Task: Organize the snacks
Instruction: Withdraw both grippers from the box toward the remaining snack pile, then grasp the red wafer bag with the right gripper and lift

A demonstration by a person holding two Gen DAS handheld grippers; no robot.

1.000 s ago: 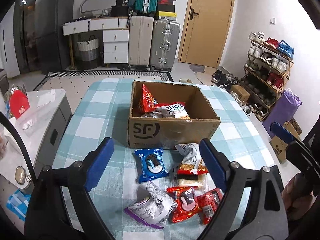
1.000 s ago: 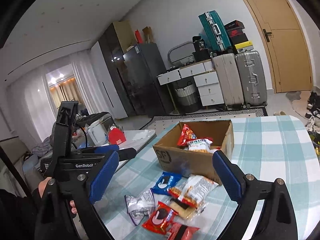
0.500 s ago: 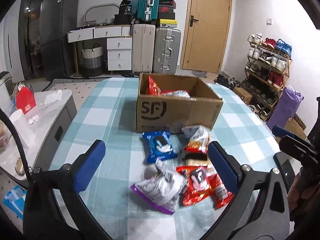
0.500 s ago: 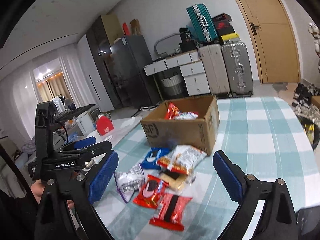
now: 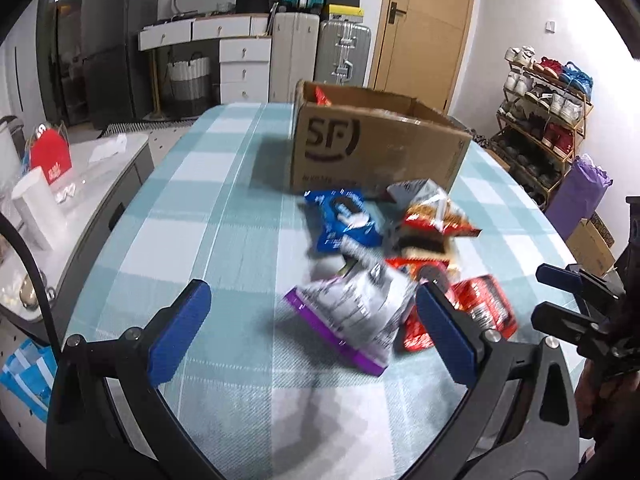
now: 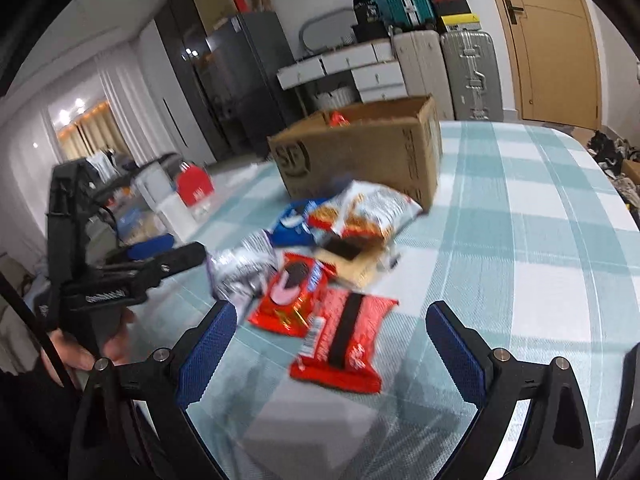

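While both tools hang spread wide and empty over the pile, best to split targets: left tool point(image 5: 312, 334) to the silver-purple bag point(image 5: 352, 312), right tool point(image 6: 332, 354) to the red packet point(image 6: 344, 340), nearest on the checked surface point(image 6: 520, 240). Left jaws just finished opening, nothing between. Pinch near a sealed edge, not the puffed middle; lift clear of neighbours, then drop into the cardboard box point(image 5: 376, 152) behind the pile.
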